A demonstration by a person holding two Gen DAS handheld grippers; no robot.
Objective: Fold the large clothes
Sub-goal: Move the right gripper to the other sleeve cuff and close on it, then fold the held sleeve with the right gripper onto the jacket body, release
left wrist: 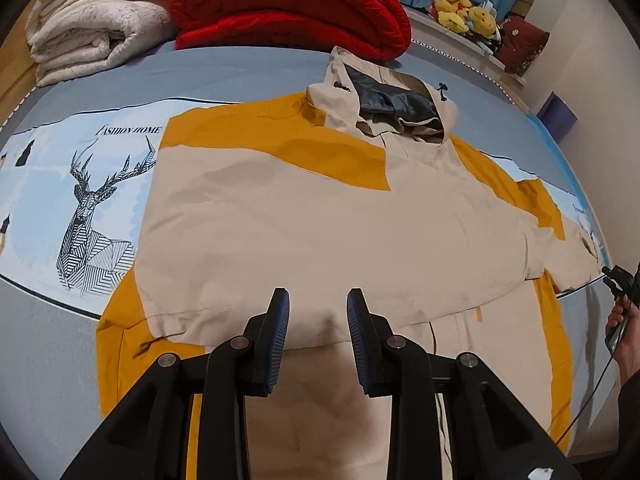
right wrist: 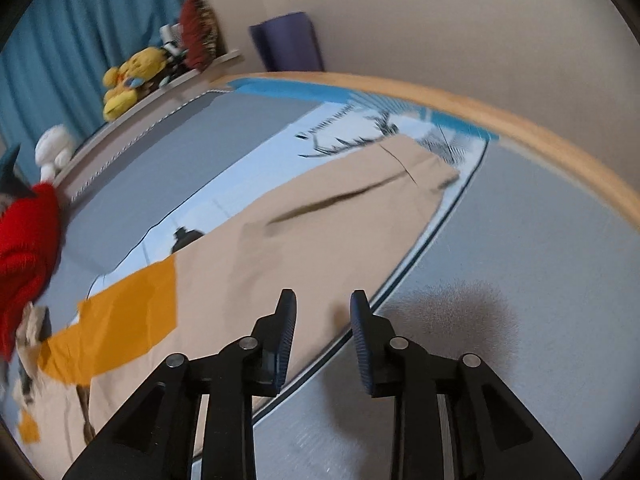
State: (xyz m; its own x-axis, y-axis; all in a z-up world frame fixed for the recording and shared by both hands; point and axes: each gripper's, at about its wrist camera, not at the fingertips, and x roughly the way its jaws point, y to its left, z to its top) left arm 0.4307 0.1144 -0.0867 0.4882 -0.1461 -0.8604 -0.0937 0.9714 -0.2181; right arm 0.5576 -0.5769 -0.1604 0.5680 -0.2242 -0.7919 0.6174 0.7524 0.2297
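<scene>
Hovering over jacket (left wrist: 320, 220) spread on bed (left wrist: 48, 340), left sleeve folded in; left gripper (left wrist: 318, 300) and right gripper (right wrist: 324, 304) fingers released, empty; next likely grabbing right sleeve (right wrist: 340, 200)

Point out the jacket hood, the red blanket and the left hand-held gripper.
jacket hood (left wrist: 384, 96), left wrist view, on its grey lining.
red blanket (left wrist: 288, 8), left wrist view, on the top fold.
left hand-held gripper (left wrist: 318, 300), left wrist view, midway between its open fingertips.

Both wrist views look down close, sharing the jacket (left wrist: 300, 220)
</scene>
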